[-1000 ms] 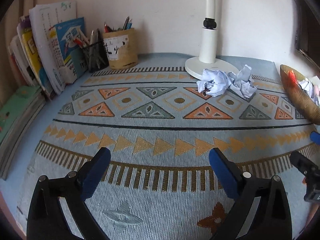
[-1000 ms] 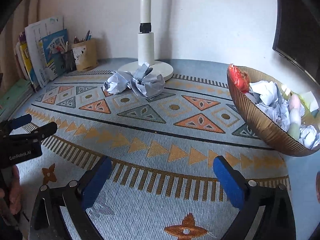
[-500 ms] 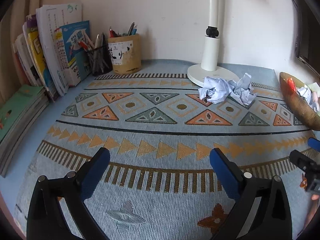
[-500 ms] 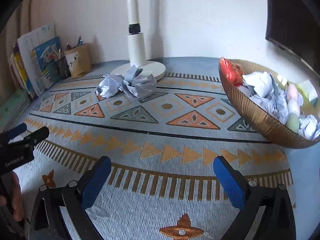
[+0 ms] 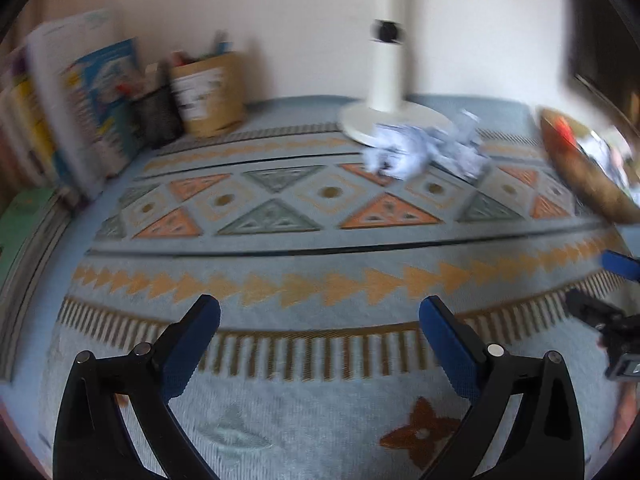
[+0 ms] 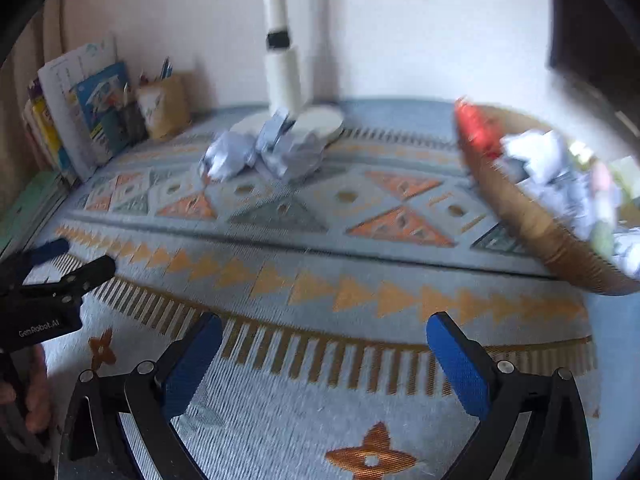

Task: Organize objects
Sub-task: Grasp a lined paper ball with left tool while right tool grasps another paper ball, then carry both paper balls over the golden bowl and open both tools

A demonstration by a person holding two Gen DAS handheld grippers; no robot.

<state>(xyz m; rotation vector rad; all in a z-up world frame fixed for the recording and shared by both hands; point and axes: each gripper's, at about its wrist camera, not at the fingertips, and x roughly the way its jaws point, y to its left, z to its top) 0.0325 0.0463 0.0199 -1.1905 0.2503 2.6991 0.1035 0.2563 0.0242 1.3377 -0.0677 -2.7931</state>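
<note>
A pale wall backs your bench (image 5: 500, 102), which is covered by a blue woven cloth (image 5: 320, 272) patterned with orange and grey-green triangles. In the left wrist view, which is blurred, your left gripper (image 5: 319, 322) hovers over the fringed near part of the cloth with its blue-padded jaws spread wide and nothing between them. Far ahead and a little right, the crumpled paper wads (image 5: 424, 152) lie on the cloth, touching the round base of a white desk lamp (image 5: 390, 76). Along the left edge you have upright books (image 5: 80, 100) leaning near the wall, a dark mesh pen cup (image 5: 156, 114) and a brown pen holder (image 5: 208, 94) beside them, and a green book (image 5: 24, 220) lying flat nearer you. A brown ribbed bowl (image 5: 588, 184) sits at the far right, and your right gripper (image 5: 608, 284) pokes in at the right edge. In the right wrist view, also blurred, your right gripper (image 6: 324, 340) is likewise wide open and empty above the fringe. The paper wads (image 6: 268, 150) lie ahead and left of centre, against the lamp (image 6: 284, 68) base. The bowl (image 6: 532, 224) stands to the right, well apart from the wads, already holding crumpled paper and something red at its far rim. Your left gripper (image 6: 68, 258) shows at the left edge, jaws parted, with your hand (image 6: 28, 392) below it. The books (image 6: 88, 108) stand at the back left.
</note>
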